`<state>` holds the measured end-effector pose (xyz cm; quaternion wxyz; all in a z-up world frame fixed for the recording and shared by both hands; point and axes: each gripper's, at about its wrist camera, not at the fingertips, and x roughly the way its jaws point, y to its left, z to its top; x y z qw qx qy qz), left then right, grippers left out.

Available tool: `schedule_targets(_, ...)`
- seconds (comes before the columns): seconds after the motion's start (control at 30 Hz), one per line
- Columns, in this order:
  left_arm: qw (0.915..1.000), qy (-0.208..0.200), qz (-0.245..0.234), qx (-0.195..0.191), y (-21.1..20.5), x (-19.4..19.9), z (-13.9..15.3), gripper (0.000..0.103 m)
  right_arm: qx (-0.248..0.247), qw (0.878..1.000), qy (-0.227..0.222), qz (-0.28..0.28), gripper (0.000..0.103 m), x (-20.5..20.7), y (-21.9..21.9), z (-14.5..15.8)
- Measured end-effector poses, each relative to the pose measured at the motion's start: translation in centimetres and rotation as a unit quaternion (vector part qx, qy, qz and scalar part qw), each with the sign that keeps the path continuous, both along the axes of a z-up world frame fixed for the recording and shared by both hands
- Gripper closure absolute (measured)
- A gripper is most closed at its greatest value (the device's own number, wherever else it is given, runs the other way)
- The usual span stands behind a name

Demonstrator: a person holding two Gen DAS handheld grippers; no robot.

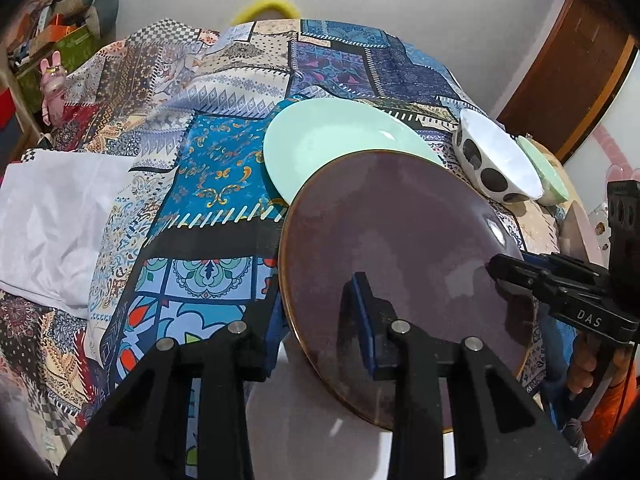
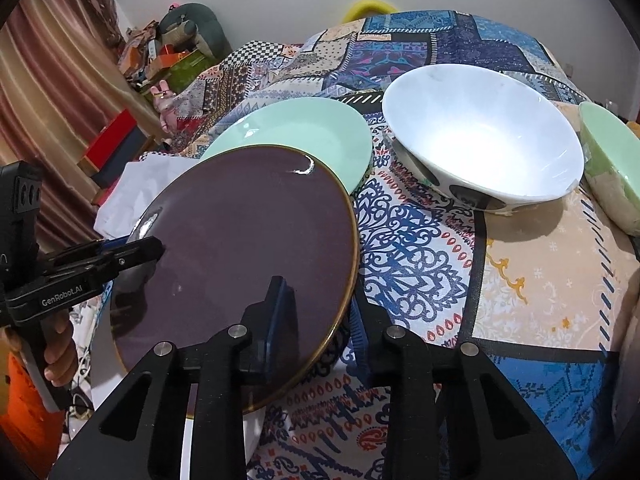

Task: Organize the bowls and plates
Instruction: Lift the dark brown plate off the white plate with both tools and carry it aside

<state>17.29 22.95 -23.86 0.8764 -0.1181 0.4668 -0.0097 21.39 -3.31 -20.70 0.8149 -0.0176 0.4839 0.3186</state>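
Observation:
A dark purple plate (image 1: 404,252) with a gold rim is held up above the table's near edge; it also shows in the right wrist view (image 2: 240,240). My left gripper (image 1: 320,312) is shut on its left rim, one finger above and one below. My right gripper (image 2: 320,312) is shut on its right rim and shows from the side in the left wrist view (image 1: 520,272). A mint green plate (image 1: 336,148) lies flat behind it, partly hidden (image 2: 296,132). A white bowl with black dots (image 2: 480,148) sits to the right (image 1: 496,160).
A pale green bowl (image 2: 616,160) lies by the white bowl at the far right (image 1: 548,172). A patchwork cloth (image 1: 224,152) covers the table. White fabric (image 1: 52,220) lies at the left. Another white dish (image 2: 224,436) sits under the purple plate. Clutter and a shelf stand at the far left.

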Motion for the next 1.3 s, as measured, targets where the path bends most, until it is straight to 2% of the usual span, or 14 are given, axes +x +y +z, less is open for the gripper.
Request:
schedule_targets(0.2,0.9999,-0.009,-0.006,0.011,-1.0,-0.3,0.4,0.071,0.005,1.0,-0.002,-0.003,0.076,-0.3,-0.9,0.2)
schedule_targets(0.73,0.9995,-0.024,-0.017,0.008,-4.5,-2.4,3.1,0.071,0.007,0.999,-0.033,-0.011,0.076,-2.5,-4.2,2.9)
schedule_targets(1.3,0.9987,-0.023,-0.044,0.001,-10.7,-5.9,5.5,0.071,0.006,0.998,-0.049,-0.028,0.076,-5.2,-10.0,5.1)
